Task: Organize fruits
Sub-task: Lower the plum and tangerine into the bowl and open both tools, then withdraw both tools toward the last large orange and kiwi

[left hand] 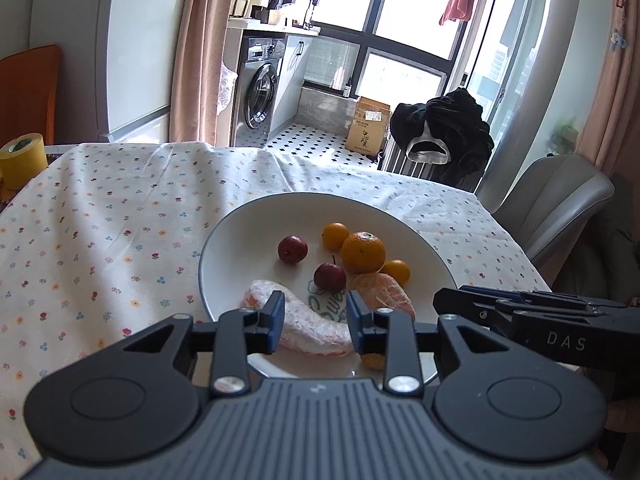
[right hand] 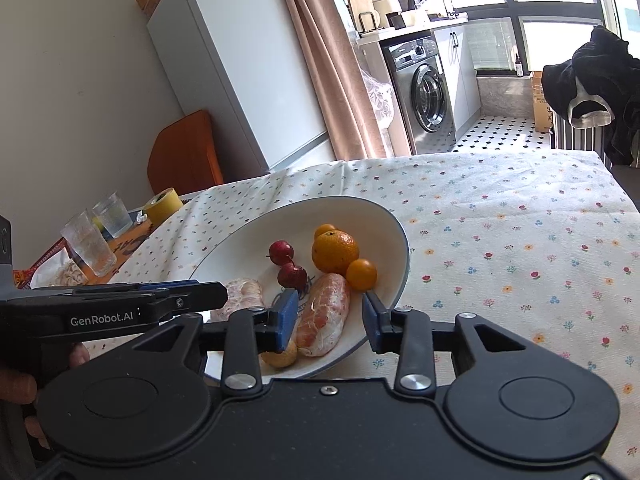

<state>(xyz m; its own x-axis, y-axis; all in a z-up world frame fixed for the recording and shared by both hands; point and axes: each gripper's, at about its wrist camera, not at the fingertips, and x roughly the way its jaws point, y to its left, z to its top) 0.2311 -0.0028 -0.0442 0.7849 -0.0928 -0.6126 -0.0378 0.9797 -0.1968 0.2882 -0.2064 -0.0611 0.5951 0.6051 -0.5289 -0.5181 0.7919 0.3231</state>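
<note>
I've got both grippers over the near rim of the white plate (left hand: 224, 236) on the floral cloth (left hand: 120, 216). L gripper (left hand: 315, 322) fingers spread, pithy peeled pomelo-like wedge (left hand: 316, 334) between them; R gripper (right hand: 331, 320) also spread, around a peeled segment (right hand: 326, 314). Further in: glossy orange (left hand: 363, 252), small round kumquats, two dark red fruits (left hand: 293, 249). Tape roll (right hand: 163, 205) & ribbed glasses (right hand: 89, 244) off to the left.

1. The plate (left hand: 240, 232) looks like glossy, smooth white ceramic.
2. Matt, wrinkled floral cloth (left hand: 120, 220) covers the tabletop.
3. The peeled orange segment (right hand: 326, 316) looks pithy and rough.
4. The whole orange (left hand: 363, 252) has shiny, dimpled skin.
</note>
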